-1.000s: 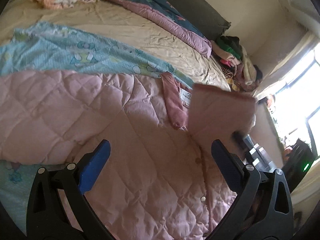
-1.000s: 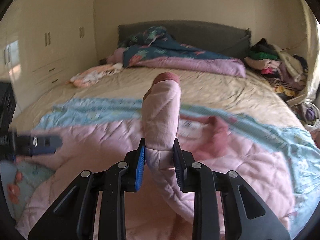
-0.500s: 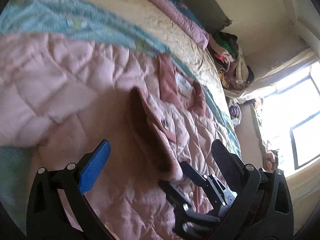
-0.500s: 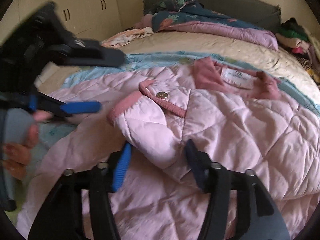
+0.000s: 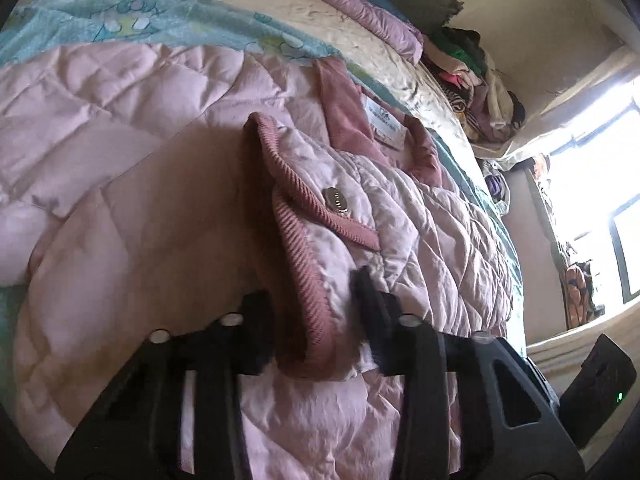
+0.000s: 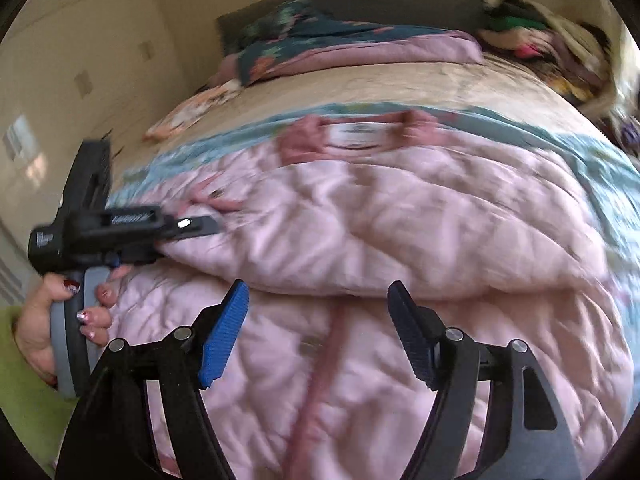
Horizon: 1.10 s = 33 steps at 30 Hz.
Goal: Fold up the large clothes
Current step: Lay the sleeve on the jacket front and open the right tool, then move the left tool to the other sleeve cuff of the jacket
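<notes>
**Quilted jacket, sleeve fold across the chest**

Left hand-held gripper (image 5: 316, 332): its two black fingers are clamped on the ribbed dusty-pink sleeve cuff (image 5: 308, 292) of the pale pink quilted jacket (image 6: 400, 232). The grip sits at the cuff's end, probably so the whole sleeve can be steered and laid flat over the front panel. A metal snap button (image 5: 337, 199) shows just above the pinched spot. In the right wrist view this gripper reaches in from the left edge, carried by a hand with painted nails (image 6: 60, 320).

Pale pink quilted jacket: lies front up on the bed, over a turquoise printed sheet (image 5: 160, 16), collar and white neck label (image 5: 382, 122) toward the headboard. The sleeve is folded across the chest as a thick padded band.

Right hand-held gripper (image 6: 320, 332): blue-padded fingers stand well apart, holding nothing, hovering over the jacket's centre placket below the folded sleeve.

Change against the earlier frames: a second ago the right gripper held the sleeve raised while the left was spread and empty; half a second ago the right was loosening. Now the hold has passed to the left, and the sleeve rests lower on the jacket.
</notes>
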Each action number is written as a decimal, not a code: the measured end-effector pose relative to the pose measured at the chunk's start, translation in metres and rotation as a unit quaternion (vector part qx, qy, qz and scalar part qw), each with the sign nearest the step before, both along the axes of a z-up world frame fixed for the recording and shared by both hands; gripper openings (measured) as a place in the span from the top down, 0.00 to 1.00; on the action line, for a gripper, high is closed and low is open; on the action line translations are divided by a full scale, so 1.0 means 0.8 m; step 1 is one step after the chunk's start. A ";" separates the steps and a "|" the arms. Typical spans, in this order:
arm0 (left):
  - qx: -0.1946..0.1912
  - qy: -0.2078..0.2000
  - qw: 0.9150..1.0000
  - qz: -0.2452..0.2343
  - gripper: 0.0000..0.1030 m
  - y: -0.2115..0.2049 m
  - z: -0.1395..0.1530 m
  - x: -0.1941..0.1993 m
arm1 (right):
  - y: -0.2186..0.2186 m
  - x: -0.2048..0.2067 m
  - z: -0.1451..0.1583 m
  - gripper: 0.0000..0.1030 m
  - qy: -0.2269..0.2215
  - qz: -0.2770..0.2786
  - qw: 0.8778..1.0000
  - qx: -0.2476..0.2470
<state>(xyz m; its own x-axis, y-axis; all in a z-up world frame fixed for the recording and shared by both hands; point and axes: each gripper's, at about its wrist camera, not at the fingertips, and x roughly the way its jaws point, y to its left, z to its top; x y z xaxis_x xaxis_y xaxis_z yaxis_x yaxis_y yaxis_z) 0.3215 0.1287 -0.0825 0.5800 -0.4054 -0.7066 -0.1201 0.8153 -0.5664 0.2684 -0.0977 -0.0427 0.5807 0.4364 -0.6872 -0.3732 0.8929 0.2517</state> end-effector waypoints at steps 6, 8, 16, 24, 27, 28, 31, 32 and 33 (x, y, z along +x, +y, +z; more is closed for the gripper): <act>0.030 -0.058 0.998 0.004 0.89 0.012 0.046 -0.005 | -0.075 0.013 0.010 0.31 0.001 -0.069 0.998 0.001; 0.045 -0.060 0.997 0.007 0.89 0.018 0.053 -0.004 | -0.090 0.025 0.020 0.31 -0.005 -0.081 0.997 -0.004; 0.072 -0.007 0.997 0.017 0.88 0.025 0.016 0.003 | -0.114 0.105 0.009 0.30 0.026 -0.087 0.995 -0.051; 0.096 -0.001 0.995 0.009 0.85 0.022 0.009 0.001 | -0.133 0.142 -0.060 0.30 0.098 -0.110 0.986 -0.081; 0.098 0.003 0.995 0.009 0.84 0.020 0.004 0.003 | -0.135 0.145 -0.072 0.30 0.098 -0.117 0.985 -0.079; 0.101 0.003 0.995 0.008 0.83 0.019 0.004 0.004 | -0.136 0.145 -0.074 0.30 0.099 -0.120 0.985 -0.075; 0.108 0.003 0.994 0.008 0.81 0.016 0.004 0.003 | -0.136 0.142 -0.076 0.30 0.091 -0.128 0.985 -0.071; 0.111 0.004 0.994 0.010 0.81 0.016 0.004 0.002 | -0.134 0.139 -0.073 0.28 0.085 -0.130 0.985 -0.075; 0.115 0.007 0.993 0.012 0.80 0.015 0.005 0.001 | -0.130 0.136 -0.070 0.27 0.082 -0.131 0.985 -0.077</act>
<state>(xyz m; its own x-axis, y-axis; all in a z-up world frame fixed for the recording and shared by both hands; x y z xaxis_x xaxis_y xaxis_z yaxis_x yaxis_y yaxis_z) 0.3226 0.1408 -0.0785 0.5775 -0.2190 -0.7865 -0.1472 0.9197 -0.3641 0.3774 -0.2019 -0.0988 0.5360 0.1693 -0.8271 -0.0898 0.9856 0.1435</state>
